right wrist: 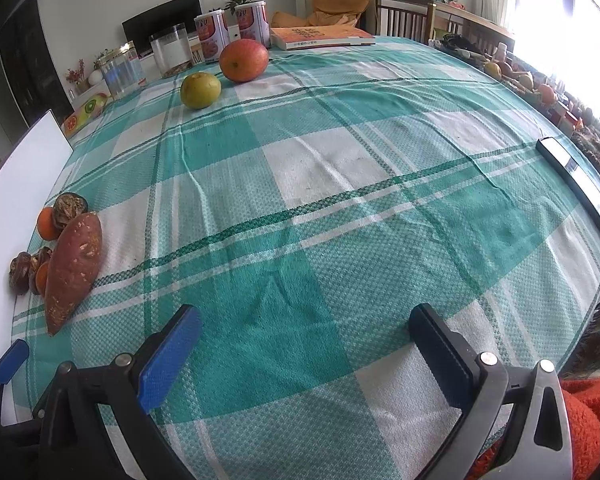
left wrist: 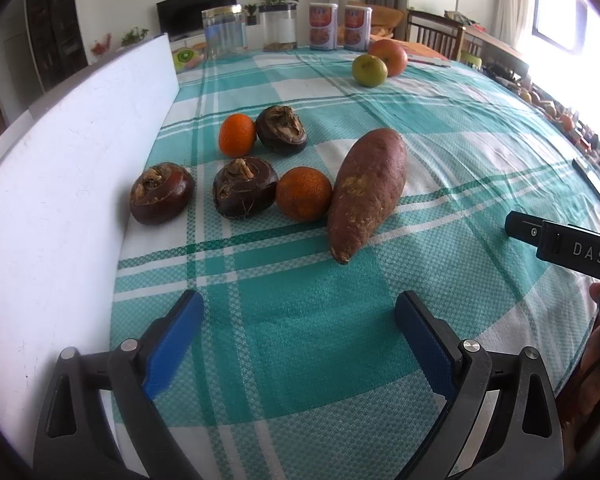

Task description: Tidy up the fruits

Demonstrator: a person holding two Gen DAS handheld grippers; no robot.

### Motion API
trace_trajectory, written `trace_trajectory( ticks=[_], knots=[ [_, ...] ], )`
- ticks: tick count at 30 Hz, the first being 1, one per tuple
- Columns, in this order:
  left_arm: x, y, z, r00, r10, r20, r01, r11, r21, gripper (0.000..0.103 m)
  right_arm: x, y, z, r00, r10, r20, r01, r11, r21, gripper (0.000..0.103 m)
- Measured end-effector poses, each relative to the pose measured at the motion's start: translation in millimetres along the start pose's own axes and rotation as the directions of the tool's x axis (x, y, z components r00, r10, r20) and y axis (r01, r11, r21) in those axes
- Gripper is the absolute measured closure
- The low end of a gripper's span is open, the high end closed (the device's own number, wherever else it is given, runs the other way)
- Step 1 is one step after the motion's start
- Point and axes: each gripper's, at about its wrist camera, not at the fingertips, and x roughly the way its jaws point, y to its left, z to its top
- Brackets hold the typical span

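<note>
Both grippers, left [left wrist: 300, 330] and right [right wrist: 306, 340], hang spread apart and empty over the tablecloth [right wrist: 340, 208]; the sweet potato [left wrist: 366, 190] lies near its left edge.

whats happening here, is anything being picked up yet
Not yet. A person holds two grippers over a table with a teal and white checked tablecloth, and both are open and empty. The left gripper faces a cluster beside a white board: a reddish-brown sweet potato, three dark brown water chestnuts and two small oranges. The right gripper hovers over bare cloth. A green citrus fruit and a red-orange apple sit together at the far side.
</note>
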Motion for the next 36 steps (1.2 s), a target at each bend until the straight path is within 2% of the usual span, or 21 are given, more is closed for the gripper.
trace_trajectory(
  ticks=[36],
  knots=[
    [-0.5, -0.2, 0.4, 1.0, 0.001, 0.009, -0.001, 1.0, -0.004, 0.005, 2.1, 2.0, -1.2, 1.0, -0.015, -0.003, 0.015, 1.0, -0.014, 0.0]
  ],
)
